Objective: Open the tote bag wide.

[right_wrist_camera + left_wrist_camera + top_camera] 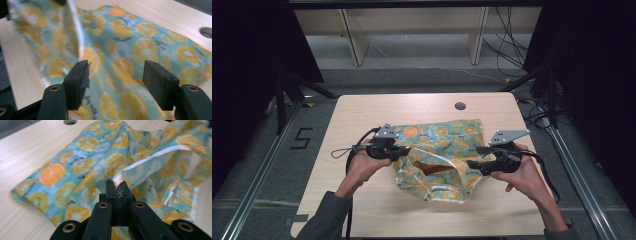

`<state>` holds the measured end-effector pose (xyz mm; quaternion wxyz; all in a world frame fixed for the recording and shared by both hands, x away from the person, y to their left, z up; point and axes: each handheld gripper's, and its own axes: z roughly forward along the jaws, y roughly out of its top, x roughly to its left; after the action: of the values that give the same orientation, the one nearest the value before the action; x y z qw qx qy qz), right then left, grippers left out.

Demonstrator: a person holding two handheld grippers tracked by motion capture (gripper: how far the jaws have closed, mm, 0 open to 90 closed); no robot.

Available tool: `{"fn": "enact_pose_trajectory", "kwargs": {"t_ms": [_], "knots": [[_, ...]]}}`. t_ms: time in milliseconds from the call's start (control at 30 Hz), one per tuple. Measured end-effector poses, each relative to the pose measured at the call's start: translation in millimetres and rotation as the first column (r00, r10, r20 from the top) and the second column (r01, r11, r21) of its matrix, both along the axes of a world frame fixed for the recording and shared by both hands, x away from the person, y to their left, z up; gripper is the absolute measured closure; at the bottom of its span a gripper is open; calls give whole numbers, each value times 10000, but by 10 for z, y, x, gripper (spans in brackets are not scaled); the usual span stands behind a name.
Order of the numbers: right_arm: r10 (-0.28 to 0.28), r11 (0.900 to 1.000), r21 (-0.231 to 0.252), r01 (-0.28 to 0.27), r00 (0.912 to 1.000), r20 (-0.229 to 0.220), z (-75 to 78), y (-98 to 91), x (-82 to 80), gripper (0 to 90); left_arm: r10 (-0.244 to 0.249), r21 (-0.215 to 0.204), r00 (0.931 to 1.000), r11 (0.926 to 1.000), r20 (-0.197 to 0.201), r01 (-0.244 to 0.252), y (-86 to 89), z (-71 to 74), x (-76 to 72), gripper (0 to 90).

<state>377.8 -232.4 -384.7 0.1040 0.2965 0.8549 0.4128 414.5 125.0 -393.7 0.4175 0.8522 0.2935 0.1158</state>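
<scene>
A teal bag printed with orange slices (447, 137) lies on the light wooden table (372, 107), its mouth toward the near edge and pulled open. My left gripper (406, 150) is shut on the bag's white-edged rim (150, 160); in the left gripper view the jaws (119, 185) pinch that white band, which stretches away to the right. My right gripper (473, 165) is at the right side of the mouth. In the right gripper view its jaws (120, 72) stand open over the bag (140, 50), with nothing pressed between the pads.
A round cable hole (460, 106) sits in the table behind the bag. Black curtains and metal frame legs flank the table, with cables on the floor at the back right. Bare tabletop lies to the left and along the near edge.
</scene>
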Motion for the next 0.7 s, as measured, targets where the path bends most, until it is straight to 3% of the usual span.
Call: {"fn": "enact_pose_trajectory", "kwargs": {"t_ms": [67, 100, 133, 200, 233, 267, 300, 333, 400, 433, 500, 633, 700], "knots": [[264, 9995, -187, -267, 9995, -195, -4, 95, -39, 344, 86, -57, 9999, 9999, -94, -87, 2, 21, 43, 895], [388, 9990, -237, -389, 9992, -40, -30, 145, -45, 333, 37, -17, 10000, 10000, -47, -37, 1, 30, 67, 895], [538, 9981, -291, -548, 9980, -346, -50, 196, -62, 329, 136, -66, 9999, 9999, -102, -137, -6, 32, 79, 895], [683, 9957, -598, -708, 9967, -436, -115, 282, -41, 342, 81, 7, 9999, 10000, -104, -81, -11, 39, 111, 895], [660, 9944, -794, -691, 9970, -406, -150, 321, -16, 387, 136, -50, 9998, 9999, -128, -136, -15, 37, 121, 895], [567, 9959, -692, -579, 9982, -190, -212, 371, 11, 538, 61, 70, 10000, 10000, -68, -61, -13, 38, 133, 894], [800, 9909, -1101, -776, 9966, 176, -224, 380, 47, 722, 134, 39, 9999, 9999, -109, -134, -16, 30, 138, 894], [979, 9861, -1415, -875, 9929, 683, -233, 385, 88, 792, 130, 170, 9999, 9998, -58, -129, -13, 24, 145, 894], [934, 9876, -1341, -816, 9920, 845, -238, 415, 164, 885, 85, 296, 10000, 9995, -39, -84, 7, 3, 159, 893], [858, 9896, -1249, -712, 9895, 1161, -220, 408, 224, 896, 123, 251, 9998, 9996, -181, -119, 20, -8, 160, 893], [557, 9944, -973, -425, 9890, 1372, -163, 399, 331, 900, 157, 263, 9993, 9995, -340, -148, 42, -30, 170, 892], [150, 9978, -661, -78, 9939, 1089, -68, 401, 607, 900, -5, 230, 9987, 9997, -512, 17, 67, -82, 187, 885], [-68, 9988, -475, 102, 9975, 699, -47, 404, 768, 900, 89, 254, 9936, 9997, -1130, -60, 57, -125, 167, 836]]}}
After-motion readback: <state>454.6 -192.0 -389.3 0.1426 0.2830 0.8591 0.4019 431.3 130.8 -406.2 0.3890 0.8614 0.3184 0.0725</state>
